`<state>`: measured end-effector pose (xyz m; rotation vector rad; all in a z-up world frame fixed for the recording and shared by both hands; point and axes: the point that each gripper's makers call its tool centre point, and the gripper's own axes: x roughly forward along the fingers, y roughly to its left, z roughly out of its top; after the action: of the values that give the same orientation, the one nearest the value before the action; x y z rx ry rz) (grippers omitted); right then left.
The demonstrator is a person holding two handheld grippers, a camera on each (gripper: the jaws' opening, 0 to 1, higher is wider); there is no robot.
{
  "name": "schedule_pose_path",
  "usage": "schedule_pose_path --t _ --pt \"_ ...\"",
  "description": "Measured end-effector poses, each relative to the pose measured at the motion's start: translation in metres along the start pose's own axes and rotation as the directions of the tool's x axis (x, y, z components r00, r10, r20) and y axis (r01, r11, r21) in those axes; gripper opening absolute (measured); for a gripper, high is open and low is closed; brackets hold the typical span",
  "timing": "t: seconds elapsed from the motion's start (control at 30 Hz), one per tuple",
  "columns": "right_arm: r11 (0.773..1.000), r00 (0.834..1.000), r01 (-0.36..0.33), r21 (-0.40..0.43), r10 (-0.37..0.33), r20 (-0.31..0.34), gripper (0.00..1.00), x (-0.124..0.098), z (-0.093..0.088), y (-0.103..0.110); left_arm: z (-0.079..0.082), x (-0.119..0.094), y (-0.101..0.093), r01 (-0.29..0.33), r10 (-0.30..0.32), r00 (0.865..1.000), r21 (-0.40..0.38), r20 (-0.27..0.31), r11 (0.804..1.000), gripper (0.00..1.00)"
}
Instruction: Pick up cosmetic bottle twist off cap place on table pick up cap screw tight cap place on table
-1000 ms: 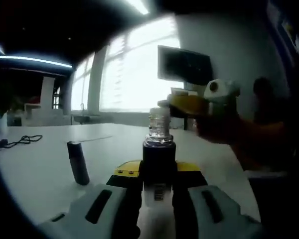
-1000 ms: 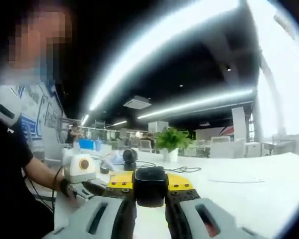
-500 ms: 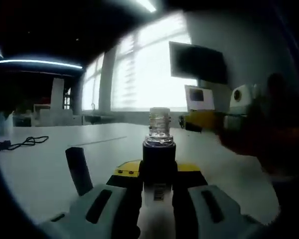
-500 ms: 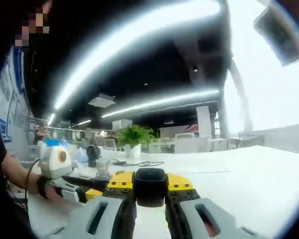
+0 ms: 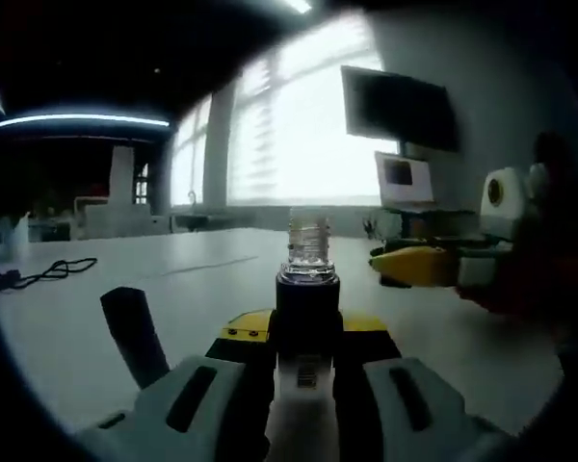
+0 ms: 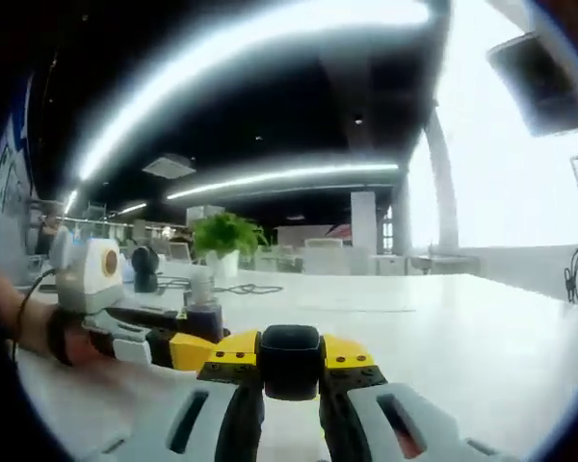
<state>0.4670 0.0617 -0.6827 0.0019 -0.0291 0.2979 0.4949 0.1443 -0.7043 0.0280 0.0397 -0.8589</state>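
The right tool (image 5: 390, 269), with the black cap (image 6: 289, 359) clamped in it, has been drawn away from the uncapped cosmetic bottle (image 5: 307, 289) and lowered toward the tabletop (image 6: 482, 337).

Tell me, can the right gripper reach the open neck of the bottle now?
Probably yes: the right gripper holds the cap, and the bottle, clamped in the left gripper, has a bare neck.

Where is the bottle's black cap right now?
In the right gripper view, the black cap sits clamped at the tips of the right gripper, above the white table.
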Motion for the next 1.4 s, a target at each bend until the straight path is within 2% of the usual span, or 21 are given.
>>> schedule_pose_path --t 0.3,0.5,0.63,0.8,0.93,1.13,1.4 --pt "1.000 0.999 0.025 -0.007 -0.025 -0.037 0.16 0.006 -0.012 -0.006 0.000 0.005 0.002 -0.022 0.022 1.000 0.016 0.005 1.000 0.12" --pt "0.997 0.997 0.004 -0.076 -0.010 -0.078 0.16 0.010 -0.021 0.004 0.000 -0.001 0.001 -0.025 0.025 1.000 0.027 0.010 0.999 0.13" --pt "0.997 0.995 -0.003 -0.082 -0.005 -0.099 0.16 0.013 -0.024 0.006 0.000 -0.002 0.001 -0.027 0.027 1.000 0.030 0.012 0.999 0.13" --pt "0.996 0.990 -0.003 -0.089 -0.010 -0.141 0.16 0.017 -0.032 0.004 -0.001 -0.004 0.002 -0.031 0.030 0.999 0.027 0.011 0.999 0.13" --pt "0.995 0.987 -0.003 -0.097 -0.013 -0.160 0.16 0.017 -0.036 0.003 -0.002 -0.005 0.002 -0.031 0.031 0.999 0.046 0.006 0.998 0.14" --pt "0.995 0.984 0.003 -0.101 -0.021 -0.177 0.16 0.015 -0.039 -0.001 0.000 -0.007 0.002 -0.026 0.025 1.000 0.033 0.015 0.999 0.14" --pt "0.990 0.973 -0.021 -0.139 -0.012 -0.232 0.16 0.017 -0.050 0.004 -0.004 -0.009 0.001 -0.023 0.023 1.000 0.041 -0.004 0.999 0.17"
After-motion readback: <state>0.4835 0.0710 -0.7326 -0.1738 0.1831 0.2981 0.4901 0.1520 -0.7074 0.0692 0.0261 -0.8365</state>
